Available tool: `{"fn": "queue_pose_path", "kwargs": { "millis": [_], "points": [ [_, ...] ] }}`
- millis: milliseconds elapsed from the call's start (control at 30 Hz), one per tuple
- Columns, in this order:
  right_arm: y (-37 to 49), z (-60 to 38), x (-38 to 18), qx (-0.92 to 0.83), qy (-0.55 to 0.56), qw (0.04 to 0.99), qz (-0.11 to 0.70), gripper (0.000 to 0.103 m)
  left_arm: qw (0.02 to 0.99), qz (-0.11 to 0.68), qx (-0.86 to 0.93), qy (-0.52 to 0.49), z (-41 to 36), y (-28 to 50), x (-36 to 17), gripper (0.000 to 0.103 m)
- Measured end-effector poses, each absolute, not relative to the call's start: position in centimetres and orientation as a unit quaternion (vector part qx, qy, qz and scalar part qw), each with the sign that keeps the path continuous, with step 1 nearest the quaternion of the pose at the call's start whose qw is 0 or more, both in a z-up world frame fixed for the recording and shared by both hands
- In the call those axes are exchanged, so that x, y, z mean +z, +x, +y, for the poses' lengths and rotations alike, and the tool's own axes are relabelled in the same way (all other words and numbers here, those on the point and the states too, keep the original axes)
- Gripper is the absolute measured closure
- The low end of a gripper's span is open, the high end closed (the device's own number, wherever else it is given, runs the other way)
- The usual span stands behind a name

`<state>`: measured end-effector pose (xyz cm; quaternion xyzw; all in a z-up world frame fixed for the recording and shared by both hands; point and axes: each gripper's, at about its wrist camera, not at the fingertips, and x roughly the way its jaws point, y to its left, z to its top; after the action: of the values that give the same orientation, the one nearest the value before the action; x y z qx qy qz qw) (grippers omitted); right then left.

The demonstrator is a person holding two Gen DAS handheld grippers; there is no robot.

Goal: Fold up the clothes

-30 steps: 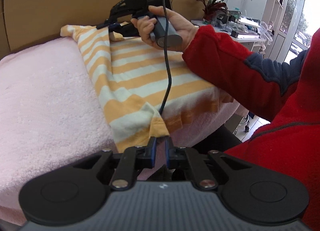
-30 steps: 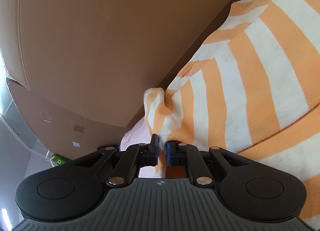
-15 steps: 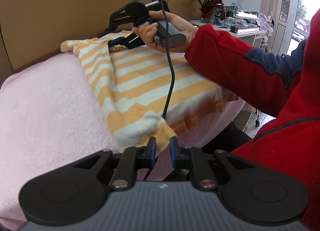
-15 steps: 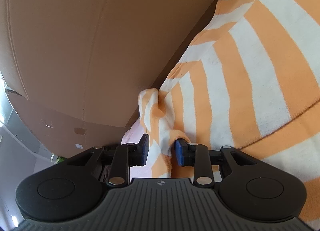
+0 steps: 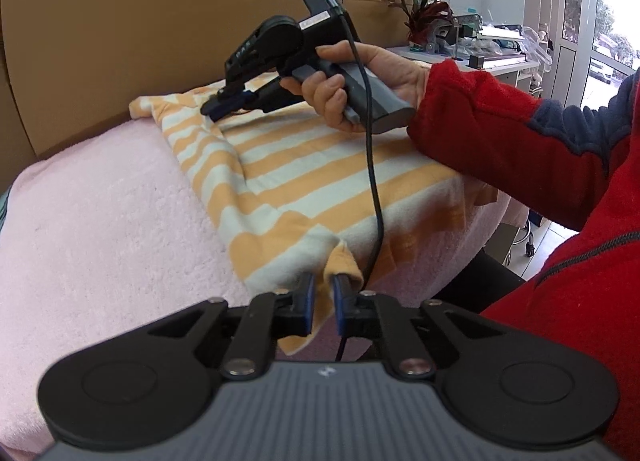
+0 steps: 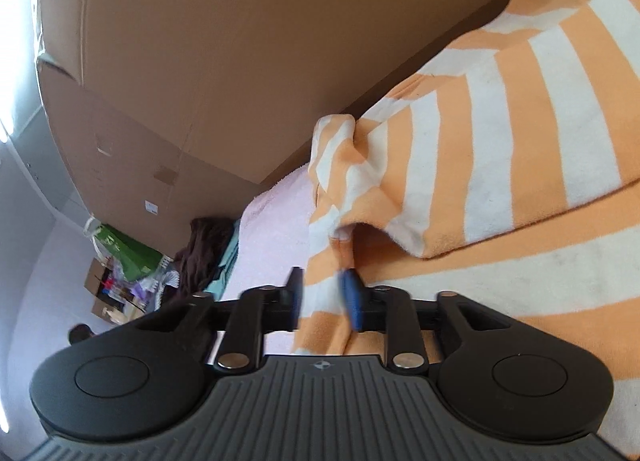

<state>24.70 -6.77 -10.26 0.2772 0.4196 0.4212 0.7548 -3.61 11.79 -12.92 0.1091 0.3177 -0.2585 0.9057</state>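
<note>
An orange and white striped garment (image 5: 304,165) lies flat on a pink towel (image 5: 100,221). My left gripper (image 5: 324,297) has the garment's near orange hem corner between its fingers, its jaws closing with the pads on the cloth. At the far edge, a hand (image 5: 360,81) holds my right gripper (image 5: 212,109), tips down on the cloth. In the right wrist view the garment (image 6: 500,133) bunches into a fold near its far corner. My right gripper (image 6: 322,293) is closing there, with striped cloth filling the gap.
A cardboard wall (image 5: 140,21) stands right behind the towel's far edge. A red sleeve (image 5: 500,133) crosses the garment's right side, and a black cable (image 5: 372,165) hangs over it. Beyond the towel (image 6: 272,217) lie dark clothes and boxes (image 6: 120,261) on the floor.
Both grippers spread their jaws half a second ago and have closed back on the cloth. The right gripper has rolled and sits a little higher at the far edge.
</note>
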Motion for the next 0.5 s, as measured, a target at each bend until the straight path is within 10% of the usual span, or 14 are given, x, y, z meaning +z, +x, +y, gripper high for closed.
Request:
{"fn": "queue_pose_path", "kwargs": {
  "millis": [500],
  "points": [
    [25.1, -8.8, -10.1, 0.401, 0.311, 0.773, 0.381, 0.101, 0.902, 0.312, -0.288, 0.082, 12.1, -4.2, -11.6, 0.096]
  ]
}}
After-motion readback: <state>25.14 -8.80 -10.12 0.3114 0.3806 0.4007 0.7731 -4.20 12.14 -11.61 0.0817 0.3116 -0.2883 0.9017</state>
